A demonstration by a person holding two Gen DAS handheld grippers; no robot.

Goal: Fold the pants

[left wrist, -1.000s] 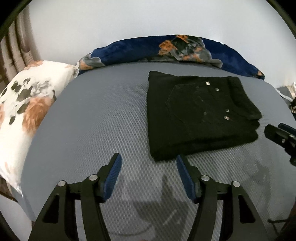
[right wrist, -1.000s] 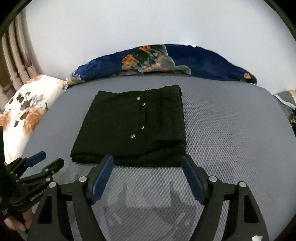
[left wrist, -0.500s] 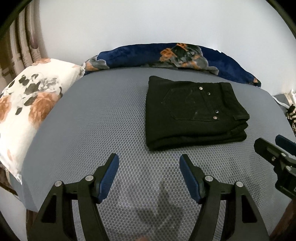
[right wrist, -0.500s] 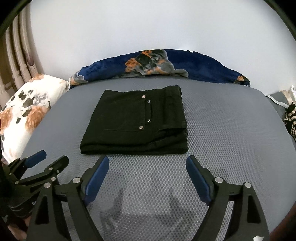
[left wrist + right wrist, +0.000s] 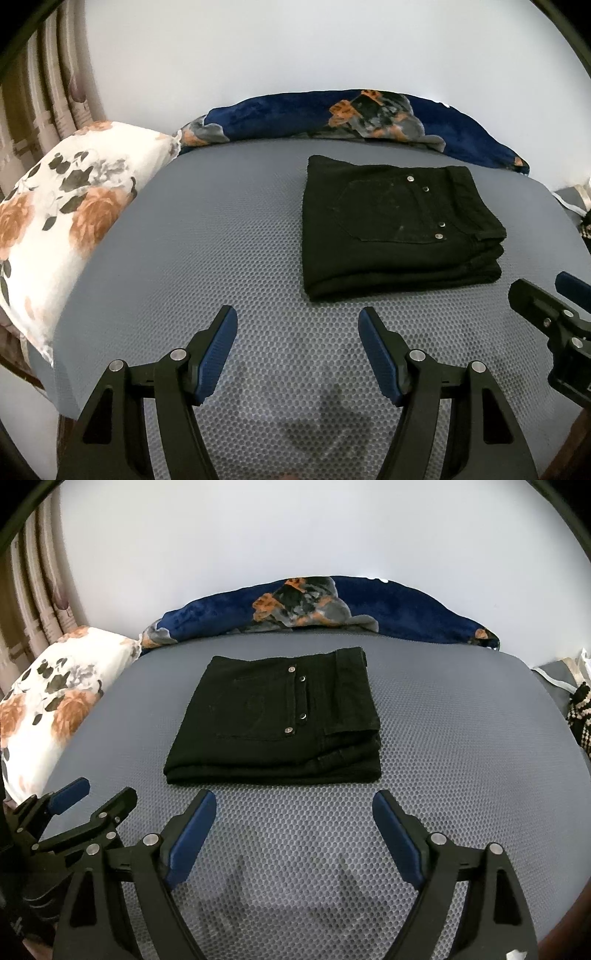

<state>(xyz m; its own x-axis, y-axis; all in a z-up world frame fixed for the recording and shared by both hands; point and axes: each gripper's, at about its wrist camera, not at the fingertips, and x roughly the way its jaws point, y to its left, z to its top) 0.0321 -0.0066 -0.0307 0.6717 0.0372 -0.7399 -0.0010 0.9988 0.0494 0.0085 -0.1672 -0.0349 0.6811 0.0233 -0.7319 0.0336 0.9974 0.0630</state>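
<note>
Already folded into a neat black stack, the pants [image 5: 275, 716] lie flat on the grey bed [image 5: 461, 738], pocket side up. Both the left claw [image 5: 297, 328] and right claw [image 5: 294, 814] hang spread and empty just short of the stack's near edge, the right one's jaws having just been opening.

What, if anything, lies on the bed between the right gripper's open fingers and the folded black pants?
Nothing visible does. Between the right gripper and the near edge of the folded black pants there is only bare grey mattress cover. The left gripper sits off to one side, clear of that path.
</note>
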